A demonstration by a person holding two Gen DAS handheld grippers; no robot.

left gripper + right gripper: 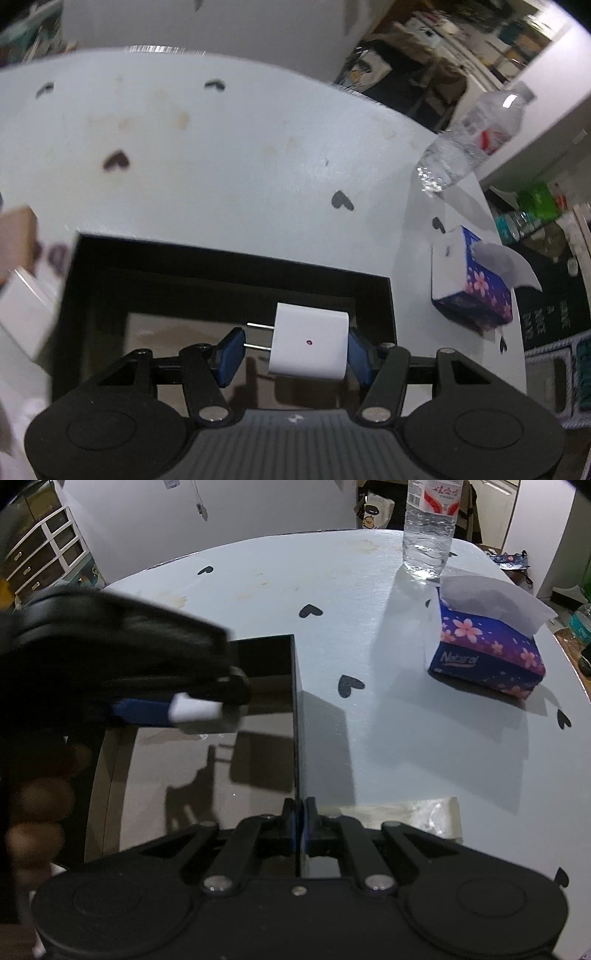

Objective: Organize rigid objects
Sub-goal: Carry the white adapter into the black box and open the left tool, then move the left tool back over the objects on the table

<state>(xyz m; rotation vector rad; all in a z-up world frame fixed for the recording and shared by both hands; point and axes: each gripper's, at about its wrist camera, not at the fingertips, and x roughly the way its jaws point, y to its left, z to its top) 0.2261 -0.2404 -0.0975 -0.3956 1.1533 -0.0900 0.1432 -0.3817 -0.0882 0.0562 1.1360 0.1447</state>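
Note:
A white plug adapter (309, 347) with two metal prongs pointing left sits between the blue pads of my left gripper (295, 350), above the inside of a black open box (373, 291). Its right side touches the right pad; the prong tips reach the left pad, so the jaws hold it. In the right wrist view the left gripper (192, 709) hangs over the box with the white adapter (195, 709) at its tips. My right gripper (298, 827) is shut on the box's right wall (295, 701).
A pale blue table (369, 738) with black heart marks holds a water bottle (428, 528) and a blue tissue box (487, 653) at the right. White and brown boxes (22, 280) lie at the left. A clear plastic piece (417, 816) lies near the box.

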